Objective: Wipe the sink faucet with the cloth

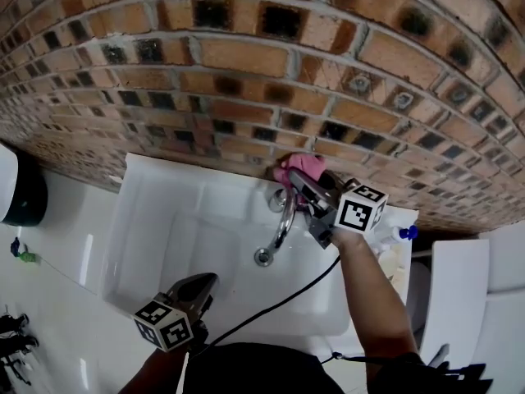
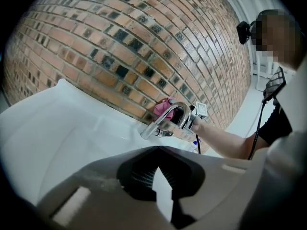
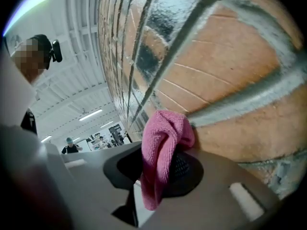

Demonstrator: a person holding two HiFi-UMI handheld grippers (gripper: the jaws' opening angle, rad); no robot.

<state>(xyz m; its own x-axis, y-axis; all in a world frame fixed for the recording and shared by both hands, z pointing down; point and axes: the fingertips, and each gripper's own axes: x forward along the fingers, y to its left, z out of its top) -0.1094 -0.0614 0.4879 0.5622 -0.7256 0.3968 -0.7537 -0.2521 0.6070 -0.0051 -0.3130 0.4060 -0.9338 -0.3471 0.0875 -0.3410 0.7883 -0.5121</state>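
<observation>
A chrome arched faucet [image 1: 285, 218] stands at the back of the white sink [image 1: 156, 220], under the brick wall. My right gripper [image 1: 302, 184] is behind the faucet's base, close to the wall, and shut on a pink cloth [image 1: 297, 165]. In the right gripper view the cloth [image 3: 163, 133] hangs folded from between the closed jaws [image 3: 158, 153], right against the bricks. My left gripper [image 1: 208, 280] hovers over the sink's front edge, shut and holding nothing. In the left gripper view it [image 2: 158, 147] points toward the faucet [image 2: 165, 116] and the cloth [image 2: 164, 104].
The brick wall [image 1: 246, 64] runs along the back of the sink. A small blue-capped bottle [image 1: 402, 234] stands on the sink's right ledge. A black-and-white dispenser [image 1: 16, 195] sits at far left. A black cable [image 1: 279, 302] crosses the sink's front.
</observation>
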